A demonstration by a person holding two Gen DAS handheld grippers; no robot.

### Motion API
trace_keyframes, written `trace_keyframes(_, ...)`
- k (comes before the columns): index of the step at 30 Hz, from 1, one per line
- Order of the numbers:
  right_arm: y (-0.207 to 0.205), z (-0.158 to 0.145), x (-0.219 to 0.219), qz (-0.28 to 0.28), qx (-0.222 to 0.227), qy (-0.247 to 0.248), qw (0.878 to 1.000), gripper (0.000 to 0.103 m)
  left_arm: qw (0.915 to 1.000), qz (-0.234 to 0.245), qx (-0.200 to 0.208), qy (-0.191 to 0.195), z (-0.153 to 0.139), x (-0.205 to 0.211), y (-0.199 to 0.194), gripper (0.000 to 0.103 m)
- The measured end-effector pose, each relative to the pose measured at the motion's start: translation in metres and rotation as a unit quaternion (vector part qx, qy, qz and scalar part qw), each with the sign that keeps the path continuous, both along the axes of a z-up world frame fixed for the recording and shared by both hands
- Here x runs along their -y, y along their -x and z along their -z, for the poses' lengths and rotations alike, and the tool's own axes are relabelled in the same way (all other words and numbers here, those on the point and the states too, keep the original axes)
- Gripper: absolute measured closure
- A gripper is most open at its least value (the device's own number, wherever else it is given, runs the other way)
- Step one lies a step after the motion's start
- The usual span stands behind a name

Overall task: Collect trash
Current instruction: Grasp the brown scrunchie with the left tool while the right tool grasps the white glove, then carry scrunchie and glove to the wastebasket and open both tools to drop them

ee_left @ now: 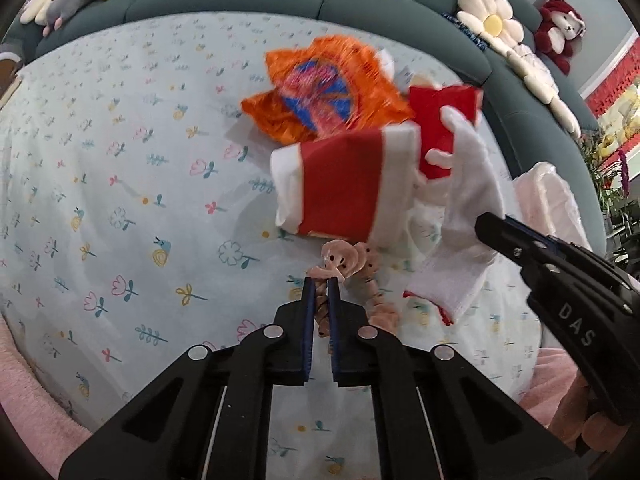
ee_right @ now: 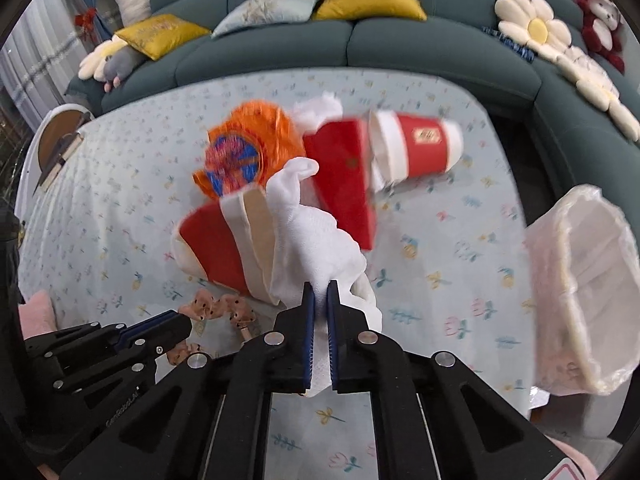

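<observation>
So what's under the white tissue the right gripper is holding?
The white tissue drapes over a flattened red paper cup; the floral cloth shows beside it. Whatever lies beneath the cup is covered.

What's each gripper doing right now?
Left gripper: shut on the pink dotted scrunchie.
Right gripper: shut on the white tissue.

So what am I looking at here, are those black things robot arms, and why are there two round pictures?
No robot: a person holds a hand-held claw in each hand, and each claw carries a wide-angle camera looking along its fingers. One picture is from the left claw, which pinches a pink spotted hair tie. The other is from the right claw, shut on a white tissue. On the flowered tablecloth lie an orange snack bag, red paper cups and, at the right, a lined trash bin.
</observation>
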State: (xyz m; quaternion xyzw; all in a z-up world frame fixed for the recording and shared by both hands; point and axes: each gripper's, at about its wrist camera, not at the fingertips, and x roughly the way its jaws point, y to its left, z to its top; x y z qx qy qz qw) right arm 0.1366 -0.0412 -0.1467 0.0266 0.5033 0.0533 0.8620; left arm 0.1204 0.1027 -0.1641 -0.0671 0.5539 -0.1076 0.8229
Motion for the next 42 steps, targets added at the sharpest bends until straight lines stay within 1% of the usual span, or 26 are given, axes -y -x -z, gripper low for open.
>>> trace_keyframes(2, 0.004, -0.012, 0.005, 0.002, 0.014, 0.001, 1.000, 0.098, 0.9999, 0.006, 0.014, 0.003, -0.013, 0.006, 0.002, 0.097)
trace_keyframes(7, 0.014, -0.055, 0.027, 0.016, 0.059, -0.001, 0.998, 0.098, 0.9982, 0.025, 0.052, 0.019, -0.052, 0.028, 0.008, 0.097)
trace_keyframes(11, 0.026, -0.090, 0.056, 0.037, 0.098, -0.001, 0.995, 0.098, 0.9946, 0.050, 0.086, 0.028, -0.086, 0.052, 0.012, 0.097)
trace_keyframes(15, 0.038, -0.116, 0.089, 0.065, 0.127, 0.003, 0.990, 0.098, 0.9884, 0.087, 0.121, 0.032, -0.119, 0.087, 0.014, 0.097)
trace_keyframes(18, 0.050, -0.132, 0.118, 0.090, 0.147, 0.010, 0.985, 0.098, 0.9840, 0.108, 0.137, 0.036, -0.135, 0.113, 0.016, 0.097)
trace_keyframes(20, 0.056, -0.140, 0.137, 0.105, 0.155, 0.014, 0.982, 0.098, 0.9793, 0.128, 0.152, 0.037, -0.148, 0.135, 0.019, 0.097)
trace_keyframes(24, 0.067, -0.149, 0.179, 0.137, 0.164, 0.028, 0.976, 0.098, 0.9714, 0.159, 0.172, 0.040, -0.164, 0.177, 0.020, 0.097)
trace_keyframes(27, 0.072, -0.150, 0.202, 0.149, 0.164, 0.041, 0.974, 0.098, 0.9666, 0.181, 0.176, 0.043, -0.167, 0.209, 0.019, 0.097)
trace_keyframes(31, 0.075, -0.144, 0.234, 0.169, 0.158, 0.050, 0.972, 0.098, 0.9632, 0.205, 0.164, 0.057, -0.161, 0.247, 0.013, 0.097)
trace_keyframes(34, 0.076, -0.135, 0.257, 0.182, 0.145, 0.049, 0.971, 0.098, 0.9609, 0.220, 0.159, 0.056, -0.155, 0.271, 0.008, 0.097)
trace_keyframes(38, 0.075, -0.119, 0.280, 0.199, 0.128, 0.040, 0.971, 0.098, 0.9593, 0.233, 0.151, 0.052, -0.146, 0.298, 0.005, 0.097)
trace_keyframes(42, 0.070, -0.111, 0.295, 0.211, 0.120, 0.038, 0.969, 0.098, 0.9581, 0.242, 0.146, 0.049, -0.138, 0.317, 0.001, 0.096)
